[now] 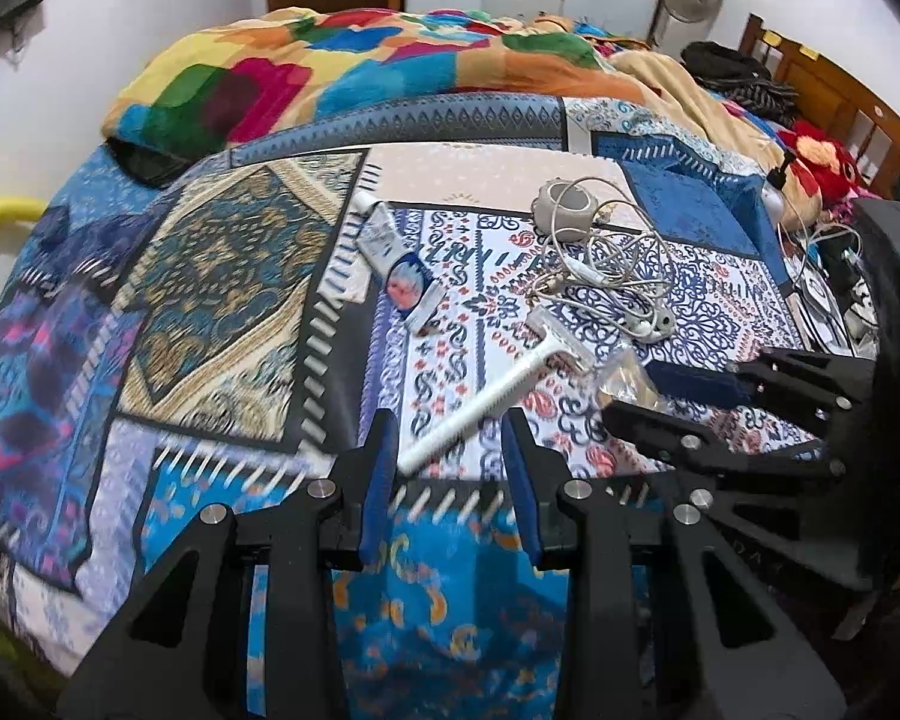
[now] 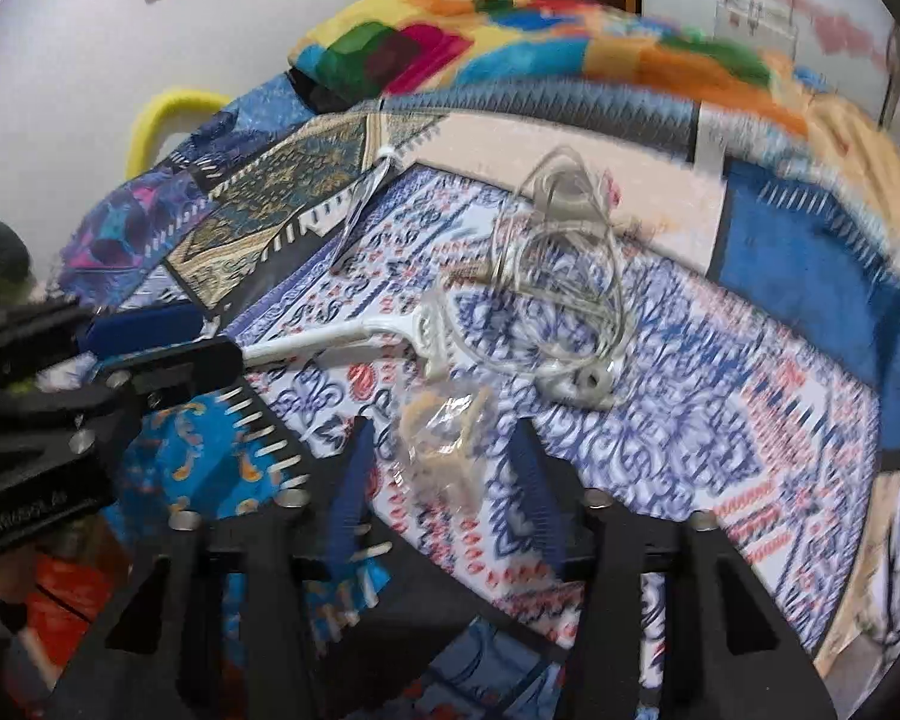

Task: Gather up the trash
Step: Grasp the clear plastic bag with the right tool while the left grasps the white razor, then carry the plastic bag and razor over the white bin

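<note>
A white disposable razor (image 1: 498, 390) lies on the patterned bedspread (image 1: 222, 300), its head toward a tangle of white earphone cable (image 1: 606, 264). My left gripper (image 1: 450, 456) is open, and the tip of the razor's handle lies between its blue pads without touching them. In the right wrist view the same left gripper (image 2: 216, 339) straddles the razor (image 2: 390, 330) handle. A crumpled clear plastic wrapper (image 2: 444, 438) lies between the pads of my right gripper (image 2: 444, 429), which stand apart from it. From the left wrist view, the right gripper (image 1: 627, 390) is around the wrapper (image 1: 618, 360).
A white tube (image 1: 384, 234) and a round printed packet (image 1: 408, 288) lie further up the bed. A colourful blanket (image 1: 330, 72) is heaped at the back. A red plush toy (image 1: 822, 162), cables and a wooden headboard (image 1: 840, 90) are at the right.
</note>
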`<state>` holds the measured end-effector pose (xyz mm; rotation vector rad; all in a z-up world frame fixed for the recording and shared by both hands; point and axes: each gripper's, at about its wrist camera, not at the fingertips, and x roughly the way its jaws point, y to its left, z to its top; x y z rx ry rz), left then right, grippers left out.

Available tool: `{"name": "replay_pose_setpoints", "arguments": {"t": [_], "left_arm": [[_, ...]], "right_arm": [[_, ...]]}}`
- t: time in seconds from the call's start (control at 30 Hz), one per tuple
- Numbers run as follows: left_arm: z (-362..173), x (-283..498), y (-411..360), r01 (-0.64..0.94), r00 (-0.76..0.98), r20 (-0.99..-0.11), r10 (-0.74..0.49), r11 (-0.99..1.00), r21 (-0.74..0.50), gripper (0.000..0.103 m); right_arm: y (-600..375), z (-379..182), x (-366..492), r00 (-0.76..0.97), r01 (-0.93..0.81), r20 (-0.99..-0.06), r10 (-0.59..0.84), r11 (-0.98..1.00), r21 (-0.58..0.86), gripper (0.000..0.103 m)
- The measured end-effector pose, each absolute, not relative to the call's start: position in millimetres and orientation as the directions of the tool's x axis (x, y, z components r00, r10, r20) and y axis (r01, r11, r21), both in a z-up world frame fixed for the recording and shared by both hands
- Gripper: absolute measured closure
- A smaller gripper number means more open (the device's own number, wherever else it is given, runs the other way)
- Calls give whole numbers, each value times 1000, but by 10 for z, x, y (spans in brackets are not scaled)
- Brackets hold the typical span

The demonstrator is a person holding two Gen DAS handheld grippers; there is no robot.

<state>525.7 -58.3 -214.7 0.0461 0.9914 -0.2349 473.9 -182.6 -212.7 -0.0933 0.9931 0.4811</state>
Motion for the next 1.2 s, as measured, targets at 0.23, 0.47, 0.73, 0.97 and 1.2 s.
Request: {"name": "replay_pose_setpoints", "arguments": {"t": [0.23,0.47,0.73,0.97,1.2], "left_arm": [[-2355,5473,-751,288,488,-847,-212,955,-73,68],[-2383,5462,-893,316,467,-842,-268,941,-124,79],[-2344,5115,-1023,306,452,-857,-248,945,-112,95],[-1951,4777,-899,229,503,-827,-250,962,-152,95],[-1335,4380,-759,186,594,-775,-217,974,-130,95]], "right_arm": [[-1978,-2130,4637,464,-421,-815,347,896,142,79],[-2253,-2095,4639,466,-359,-816,343,916,179,79],[-2407,-1966,4574,476,-315,-813,335,928,197,79],[-2433,-1617,4395,516,-319,-785,343,927,196,79],[-2403,-1096,4128,585,-343,-730,354,923,172,79]]}}
